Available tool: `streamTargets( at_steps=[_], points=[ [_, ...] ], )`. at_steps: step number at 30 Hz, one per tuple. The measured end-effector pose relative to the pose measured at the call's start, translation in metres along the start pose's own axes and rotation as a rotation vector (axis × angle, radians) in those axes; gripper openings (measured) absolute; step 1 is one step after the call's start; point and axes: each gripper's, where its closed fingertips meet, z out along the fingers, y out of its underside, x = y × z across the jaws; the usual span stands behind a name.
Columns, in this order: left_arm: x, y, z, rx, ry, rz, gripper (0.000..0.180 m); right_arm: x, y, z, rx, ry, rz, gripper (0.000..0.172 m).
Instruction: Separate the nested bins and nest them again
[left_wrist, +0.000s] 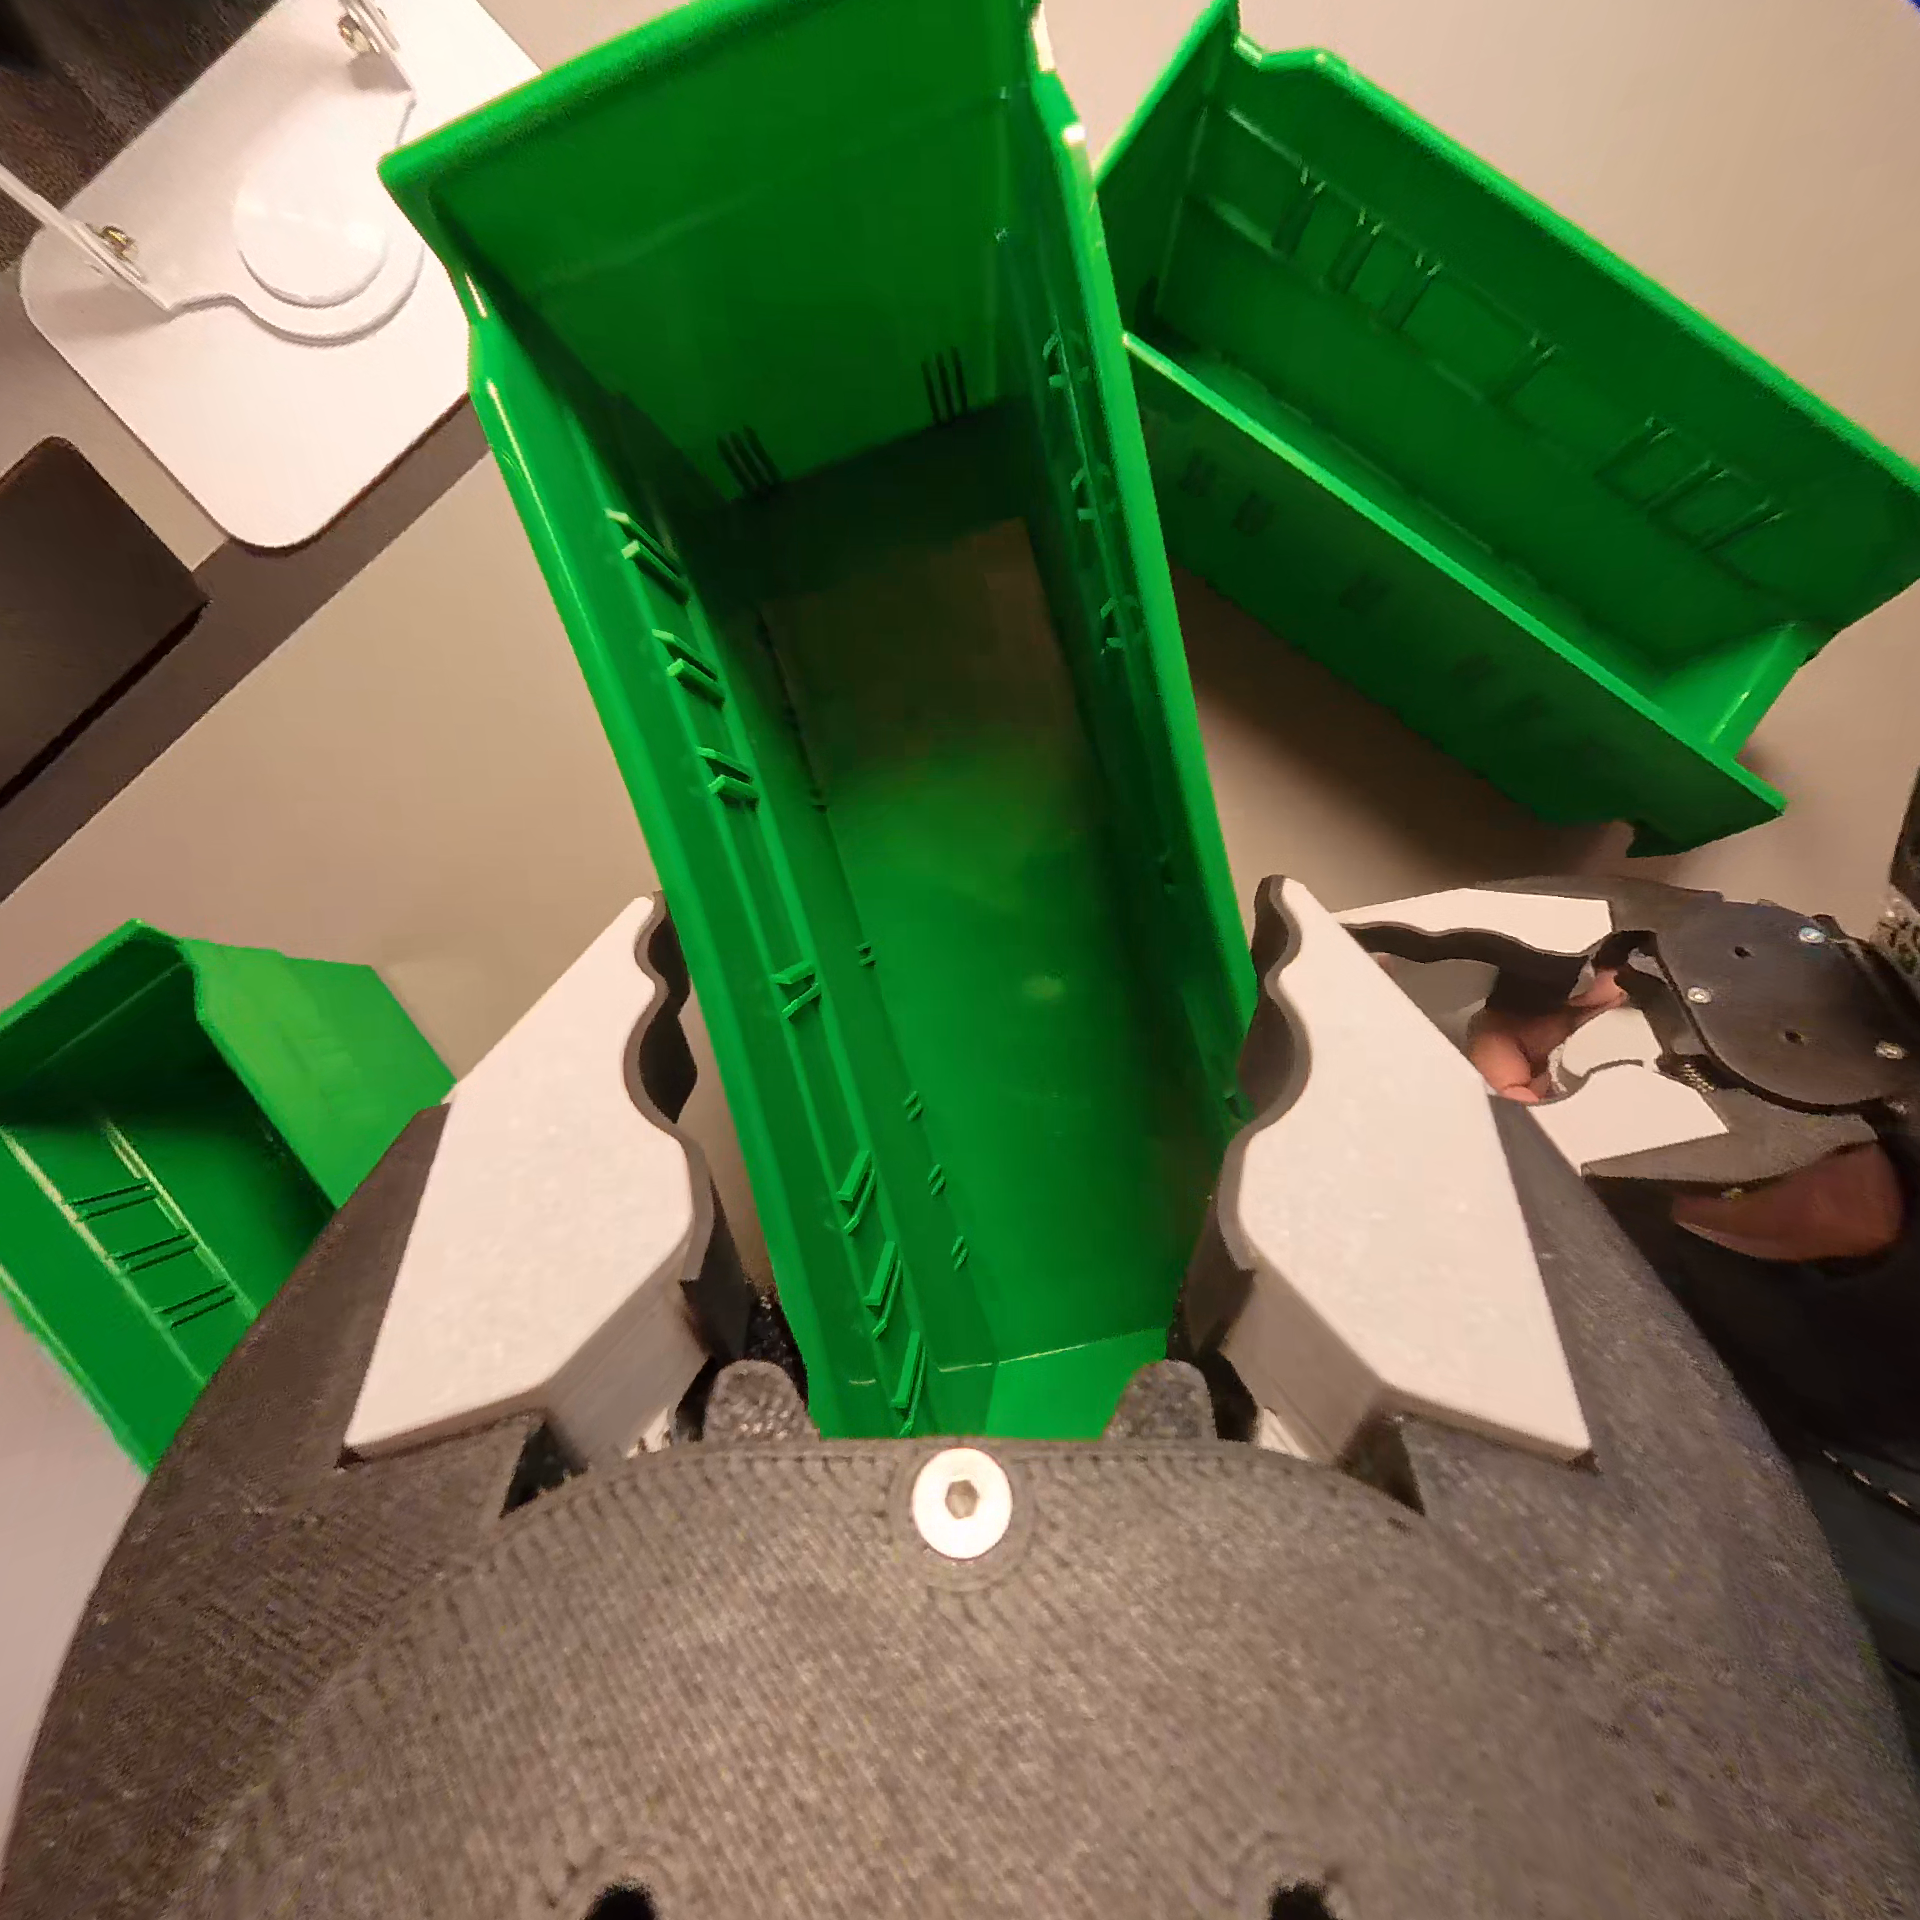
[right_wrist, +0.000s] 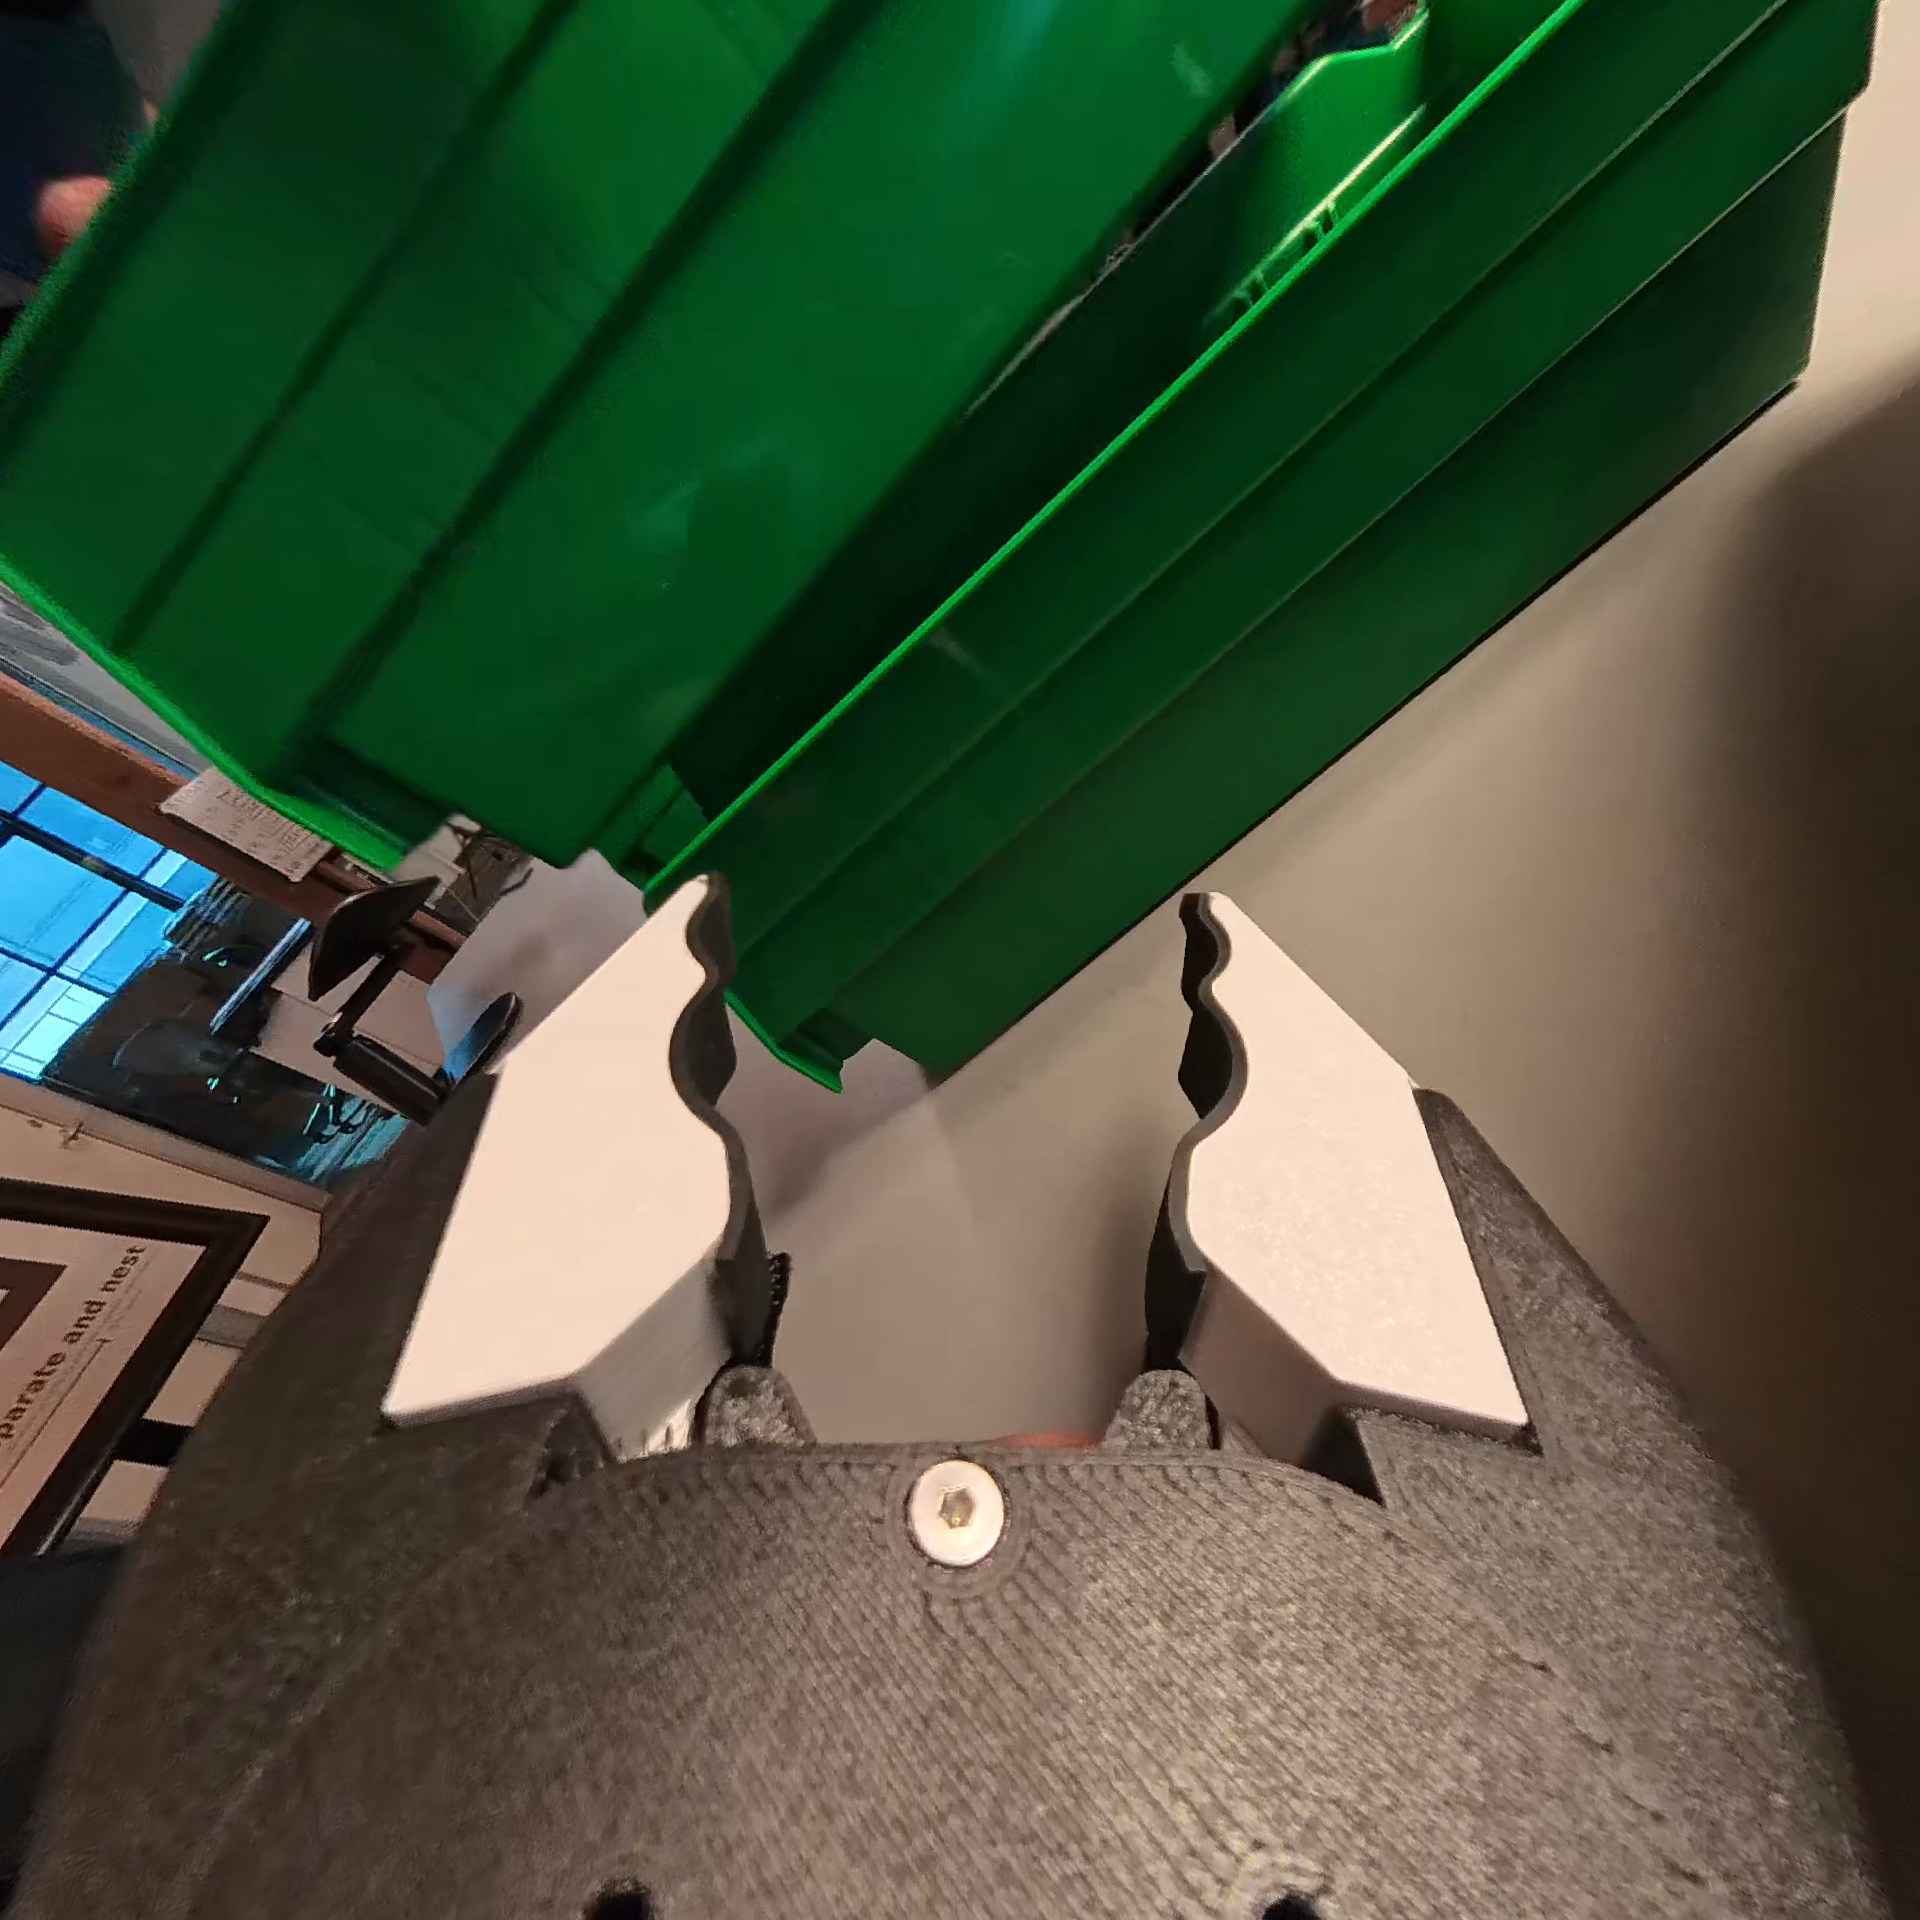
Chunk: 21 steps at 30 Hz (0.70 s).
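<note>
The long green bin (left_wrist: 883, 727) I'm carrying runs up the middle of the left wrist view, open side toward the camera. My left gripper (left_wrist: 961, 914) is clamped across its near end, with a pad against each long wall. The bin is off the tabletop (left_wrist: 416, 727) and tilted. From the right wrist view I see its underside in the upper left of the frame, above and beside a second green bin (right_wrist: 1247, 675). That one lies on the tabletop and fills the upper right of the left view. A third green bin (left_wrist: 156, 1195) sits well apart at the lower left edge, so I judge the separating is done and this is the first re-nesting step. My right gripper (right_wrist: 951, 904) has its fingers apart and holds nothing. The near corner of the second bin pokes in between them, close against the left finger (right_wrist: 613, 1091) and well clear of the other. The next move, as I read it, is to line the carried bin up lengthwise with the second bin and lower it in level, with the right gripper steadying the lower one so it doesn't skid. The tabletop is plain beige. A white stand base (left_wrist: 260, 312) with screws sits in the upper left and a dark flat thing (left_wrist: 73, 623) at the left edge. Beyond, at the left of the right view, are a window (right_wrist: 83, 883), a black office chair (right_wrist: 384, 977) and a framed sign (right_wrist: 94, 1340).
</note>
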Motion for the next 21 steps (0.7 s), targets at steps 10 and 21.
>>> streamTargets(
  at_steps=[10,21],
  points=[
    [-0.058,0.007,-0.041,0.033,-0.102,-0.070,0.108,-0.002,0.002,0.001,-0.012,-0.016,-0.003,0.089],
    [-0.112,0.070,0.025,-0.080,-0.142,-0.185,0.109,-0.007,0.007,-0.001,-0.030,-0.029,-0.019,0.088]
  ],
)
